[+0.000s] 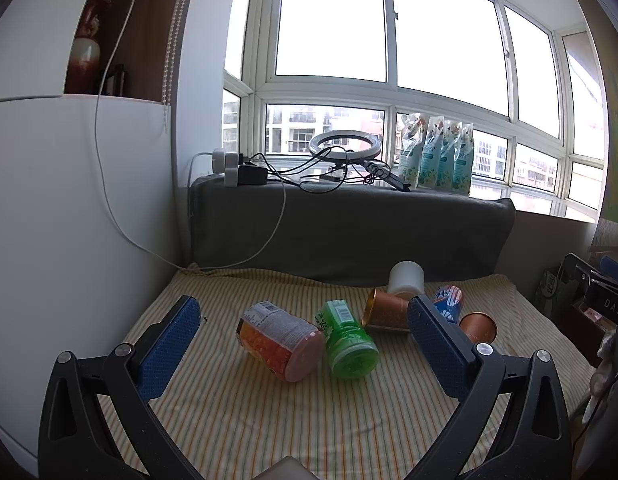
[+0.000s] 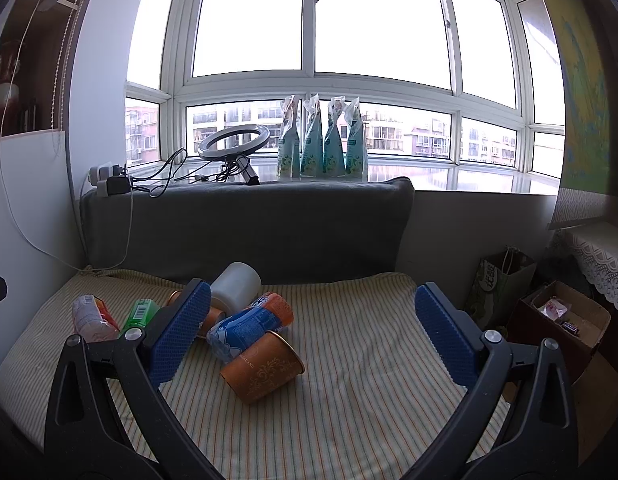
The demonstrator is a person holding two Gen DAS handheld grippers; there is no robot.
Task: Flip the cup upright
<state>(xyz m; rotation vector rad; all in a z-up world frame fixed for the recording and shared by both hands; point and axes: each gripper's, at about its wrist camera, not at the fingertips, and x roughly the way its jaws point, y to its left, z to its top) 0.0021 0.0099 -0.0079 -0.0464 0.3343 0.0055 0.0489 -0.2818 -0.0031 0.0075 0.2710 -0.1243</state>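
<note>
Cup (image 2: 263,368) (toppled) between claw (image 2: 313,332) fingers

A ring light (image 2: 233,142) and four pouches (image 2: 324,140) stand on the windowsill.

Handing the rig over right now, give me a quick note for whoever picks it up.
Left gripper: open, empty, above the striped cloth.
Right gripper: open, empty.
All six cups lie on their sides: orange cup, green cup, blue cup, white cup, near copper cup, and far copper cup behind the left finger.
Done: nothing upright.
Left: grasp and stand up the cups; the near copper cup looks easiest for the right gripper.
</note>
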